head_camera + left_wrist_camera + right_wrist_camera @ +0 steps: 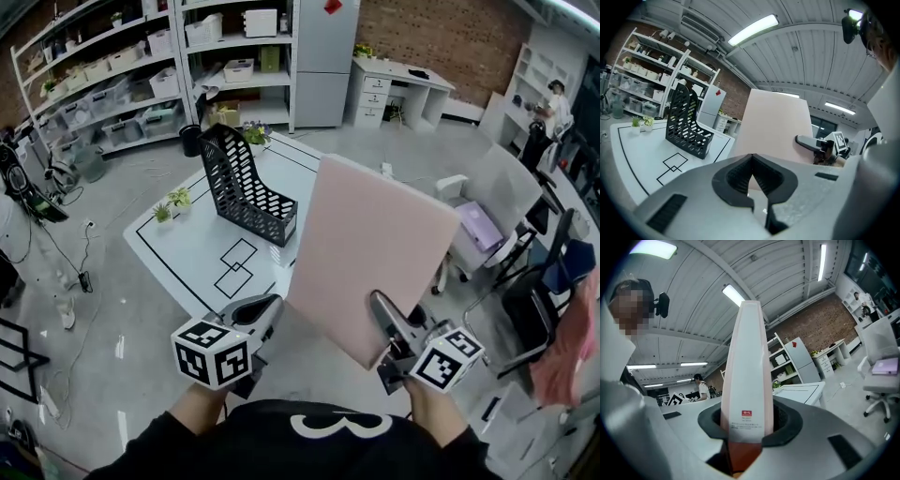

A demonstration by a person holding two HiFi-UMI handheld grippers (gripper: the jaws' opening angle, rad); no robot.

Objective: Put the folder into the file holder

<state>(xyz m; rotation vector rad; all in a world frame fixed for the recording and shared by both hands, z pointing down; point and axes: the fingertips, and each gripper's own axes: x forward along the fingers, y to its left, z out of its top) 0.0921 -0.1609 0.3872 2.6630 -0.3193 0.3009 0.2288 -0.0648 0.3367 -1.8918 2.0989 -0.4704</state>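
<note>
A large pale pink folder [370, 253] stands upright in the air over the near right edge of the white table [187, 248]. My right gripper [382, 311] is shut on its lower edge; in the right gripper view the folder [749, 371] rises edge-on from between the jaws of the right gripper [747, 427]. The black perforated file holder [246, 187] stands empty on the table, beyond and left of the folder. My left gripper [262, 309] hangs shut and empty beside the folder's lower left corner. The left gripper view shows the left gripper [752, 174], the folder [776, 126] and the file holder [686, 124].
Black square outlines are marked on the table near the holder. Two small potted plants [171, 204] sit at the table's left edge, and another plant [255, 133] behind the holder. Office chairs [487, 216] stand to the right, with shelving [112, 84] and a desk [398, 84] behind.
</note>
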